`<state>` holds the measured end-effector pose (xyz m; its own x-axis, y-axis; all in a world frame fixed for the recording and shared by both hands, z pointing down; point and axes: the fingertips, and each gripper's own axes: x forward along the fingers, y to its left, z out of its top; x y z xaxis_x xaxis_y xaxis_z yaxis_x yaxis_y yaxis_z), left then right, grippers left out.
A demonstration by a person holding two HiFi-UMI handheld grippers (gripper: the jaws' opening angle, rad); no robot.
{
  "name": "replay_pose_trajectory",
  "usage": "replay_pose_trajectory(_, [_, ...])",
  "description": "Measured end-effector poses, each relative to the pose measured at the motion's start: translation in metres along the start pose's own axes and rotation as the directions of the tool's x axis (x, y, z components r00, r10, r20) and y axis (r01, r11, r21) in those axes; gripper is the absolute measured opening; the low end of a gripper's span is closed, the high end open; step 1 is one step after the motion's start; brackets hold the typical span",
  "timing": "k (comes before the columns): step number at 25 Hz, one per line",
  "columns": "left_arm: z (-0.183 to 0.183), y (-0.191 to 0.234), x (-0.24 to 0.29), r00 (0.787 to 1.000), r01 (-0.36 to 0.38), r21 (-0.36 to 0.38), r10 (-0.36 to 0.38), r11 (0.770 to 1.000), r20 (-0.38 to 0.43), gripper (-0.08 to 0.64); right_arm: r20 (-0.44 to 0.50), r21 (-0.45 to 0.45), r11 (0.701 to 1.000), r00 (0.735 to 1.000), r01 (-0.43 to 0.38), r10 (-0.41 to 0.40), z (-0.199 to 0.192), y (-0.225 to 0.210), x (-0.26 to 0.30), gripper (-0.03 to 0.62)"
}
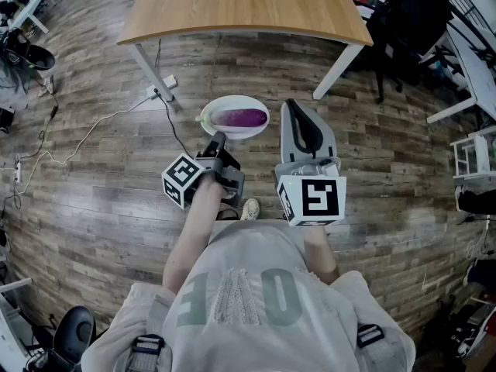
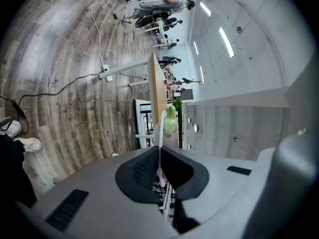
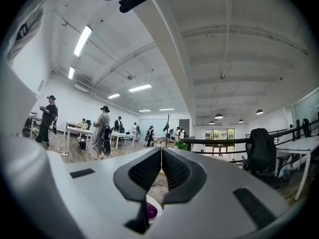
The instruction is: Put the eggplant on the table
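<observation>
Left tongs (image 2: pixel 159 157) clamped on the rim of white round plate (image 1: pixel 232 134), keeping purple eggplant (image 1: pixel 241 118) level for carrying. Wooden table (image 1: pixel 248 6) ahead. Right tongs (image 3: pixel 161 157) closed, empty.

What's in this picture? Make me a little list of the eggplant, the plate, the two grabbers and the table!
eggplant: purple, lying on the plate
plate: white, held by its rim above the floor, short of the table
left gripper: shut on the plate's thin rim
right gripper: shut, nothing between its jaws, beside the plate
table: wooden top, white legs, just beyond the plate
job: eggplant not yet on the table
</observation>
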<state>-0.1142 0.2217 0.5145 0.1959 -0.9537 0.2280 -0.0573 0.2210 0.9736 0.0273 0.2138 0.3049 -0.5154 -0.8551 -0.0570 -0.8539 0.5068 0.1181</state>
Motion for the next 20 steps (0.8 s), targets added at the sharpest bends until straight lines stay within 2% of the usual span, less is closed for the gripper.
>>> replay_pose_trajectory(12, [-0.001, -0.012, 0.01, 0.999, 0.033, -0.005, -0.033, 0.999, 0.005, 0.018, 0.009, 0.017, 1.0, 1.0, 0.014, -0.014, -0.004, -0.012, 0.004, 0.018])
replay_pose_trajectory(20, [0.001, -0.013, 0.007, 0.999, 0.032, -0.008, -0.032, 0.999, 0.014, 0.018, 0.073, 0.109, 0.994, 0.997, -0.016, 0.008, -0.002, -0.013, -0.003, 0.018])
